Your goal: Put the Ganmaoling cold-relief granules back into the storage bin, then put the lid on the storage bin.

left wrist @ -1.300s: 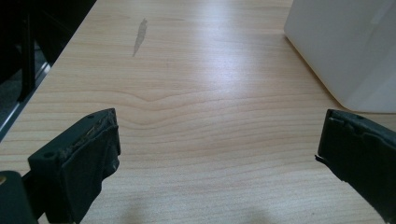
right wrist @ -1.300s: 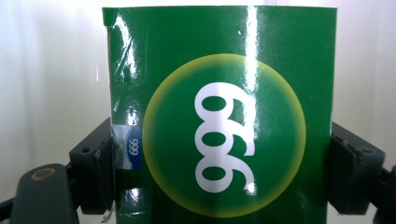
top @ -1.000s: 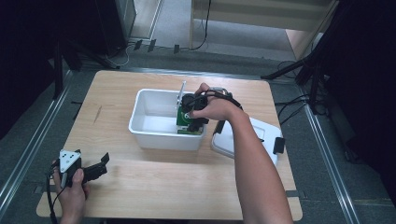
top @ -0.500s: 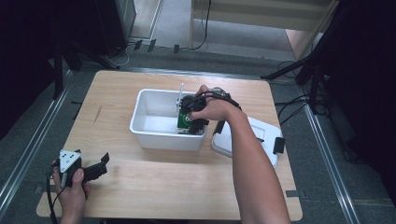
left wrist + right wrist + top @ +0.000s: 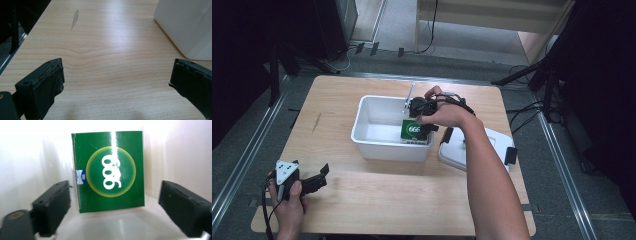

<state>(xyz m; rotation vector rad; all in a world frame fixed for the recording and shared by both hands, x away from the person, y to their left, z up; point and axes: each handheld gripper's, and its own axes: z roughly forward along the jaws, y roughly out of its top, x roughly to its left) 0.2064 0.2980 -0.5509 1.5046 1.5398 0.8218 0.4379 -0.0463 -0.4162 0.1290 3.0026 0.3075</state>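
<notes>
- At the near left corner of the bench (image 5: 377, 200), the left gripper (image 5: 314, 181) is held low in the person's left hand (image 5: 287, 197); its fingers (image 5: 42, 85) are spread wide over bare wood, with nothing between them.
- Well apart from it, toward the middle of the bench, the white tub (image 5: 377, 145) is set with its long side running left to right; one of its outer corners is seen in the left gripper view.
- Just right of the tub, a white lid (image 5: 482, 155) lies flat on the bench, so the tub is uncovered.
- Inside the tub, at its right end, the green box (image 5: 108, 170) is found, apparently leaning against the tub's wall, its round yellow-ringed mark facing the right gripper.
- The right gripper (image 5: 424, 117) is held down into the tub by the right hand (image 5: 444, 112), far nearer the box than the left one.
- Its fingers (image 5: 52, 205) have just been opening and are parted wider than the box, which lies beyond their tips, centred on the gap; neither finger touches it.
- The box is judged to be freshly let go.
</notes>
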